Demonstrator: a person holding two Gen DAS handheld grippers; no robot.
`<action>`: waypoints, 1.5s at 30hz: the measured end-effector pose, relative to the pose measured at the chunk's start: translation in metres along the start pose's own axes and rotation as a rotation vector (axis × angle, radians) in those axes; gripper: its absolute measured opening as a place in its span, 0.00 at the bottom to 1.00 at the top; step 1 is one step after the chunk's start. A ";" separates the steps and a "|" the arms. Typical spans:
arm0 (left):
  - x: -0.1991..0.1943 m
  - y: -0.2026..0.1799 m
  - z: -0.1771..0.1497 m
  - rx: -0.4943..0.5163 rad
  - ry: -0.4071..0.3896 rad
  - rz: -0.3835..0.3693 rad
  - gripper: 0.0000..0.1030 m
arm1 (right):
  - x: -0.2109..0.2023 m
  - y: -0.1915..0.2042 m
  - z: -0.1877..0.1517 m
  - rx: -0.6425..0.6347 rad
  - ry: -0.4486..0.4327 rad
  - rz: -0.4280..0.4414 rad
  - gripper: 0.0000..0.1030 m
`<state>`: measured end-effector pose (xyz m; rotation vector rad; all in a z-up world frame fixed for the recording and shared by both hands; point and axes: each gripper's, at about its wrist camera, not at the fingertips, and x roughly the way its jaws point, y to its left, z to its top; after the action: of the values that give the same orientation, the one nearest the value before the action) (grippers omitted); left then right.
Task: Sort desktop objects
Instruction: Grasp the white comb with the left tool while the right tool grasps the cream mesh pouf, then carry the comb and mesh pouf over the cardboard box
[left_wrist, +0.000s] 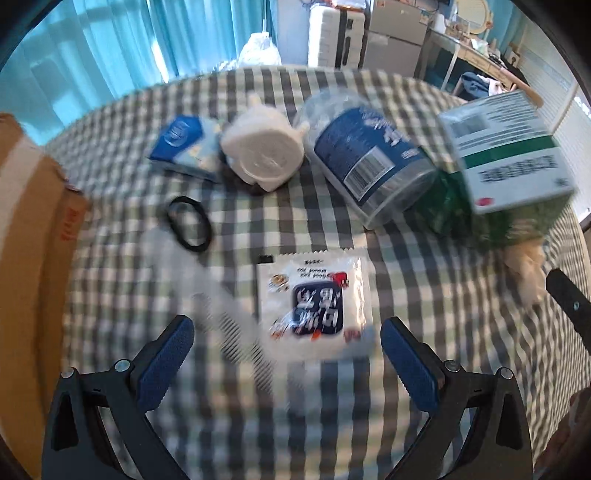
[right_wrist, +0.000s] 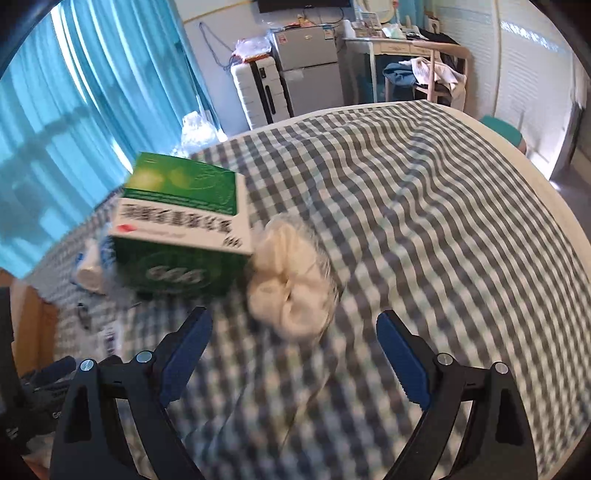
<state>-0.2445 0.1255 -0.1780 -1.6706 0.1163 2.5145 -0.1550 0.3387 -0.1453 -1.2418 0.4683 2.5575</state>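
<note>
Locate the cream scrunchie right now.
In the right wrist view, the cream scrunchie lies on the checked cloth, against the green box's right corner, just ahead of the open right gripper.

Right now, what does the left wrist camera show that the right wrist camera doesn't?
Left only: open left gripper, white snack packet, black hair loop, white tissue roll, blue-labelled clear tub.
Right only: open right gripper, white suitcase.
Both: green-and-white carton, cream fabric scrunchie, checked tablecloth.

left tongs (left_wrist: 286, 336) agape, right tongs (right_wrist: 293, 326) agape
</note>
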 end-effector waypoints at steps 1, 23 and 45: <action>0.009 -0.001 0.001 -0.006 0.011 0.006 1.00 | 0.008 0.000 0.003 -0.008 0.005 -0.004 0.88; -0.021 0.022 -0.016 0.014 -0.058 -0.127 0.34 | -0.001 0.008 -0.014 -0.027 0.035 0.068 0.13; -0.111 0.072 -0.043 -0.037 -0.128 -0.250 0.25 | -0.093 0.021 -0.029 -0.020 -0.053 0.179 0.12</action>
<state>-0.1732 0.0426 -0.0926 -1.4304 -0.1422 2.4370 -0.0861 0.2993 -0.0848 -1.1848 0.5670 2.7424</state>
